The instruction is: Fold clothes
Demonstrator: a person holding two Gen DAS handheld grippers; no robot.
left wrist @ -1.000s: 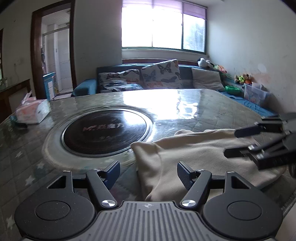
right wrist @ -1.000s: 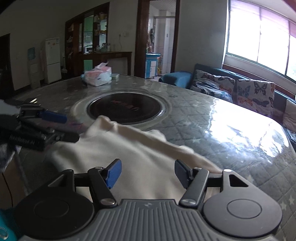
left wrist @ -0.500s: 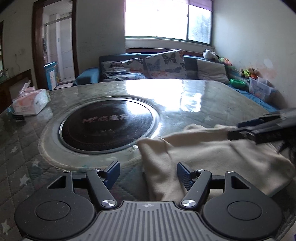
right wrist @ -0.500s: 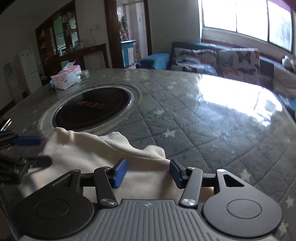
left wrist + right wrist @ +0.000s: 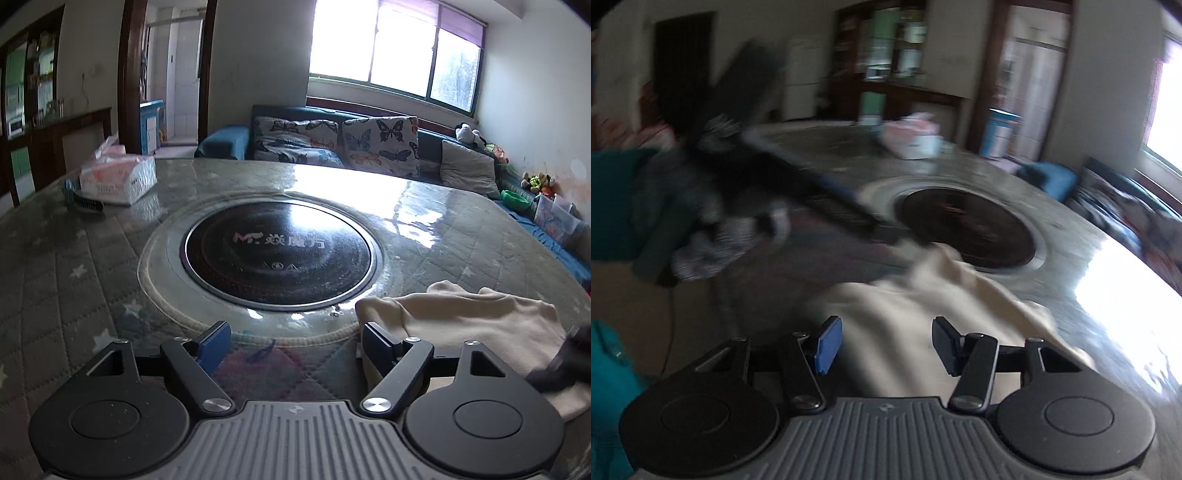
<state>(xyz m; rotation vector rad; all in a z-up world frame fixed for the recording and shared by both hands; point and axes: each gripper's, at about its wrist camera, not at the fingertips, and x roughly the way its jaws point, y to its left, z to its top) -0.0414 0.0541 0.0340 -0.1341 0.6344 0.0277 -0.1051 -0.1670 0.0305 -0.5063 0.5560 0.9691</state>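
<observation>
We are holding the left gripper (image 5: pixel 295 341) with its jaws spread and empty above the table (image 5: pixel 74 288); the right gripper (image 5: pixel 884 341) is likewise standing spread, gripping nothing. The cream garment (image 5: pixel 461 317) is lying bunched at the table's near edge, off to the left gripper's right, its near corner just beside the right-hand finger (image 5: pixel 376 341), while it is spreading directly ahead of the right gripper. We are judging the right gripper nearer; its view is blurring, so the fold state is remaining unclear.
</observation>
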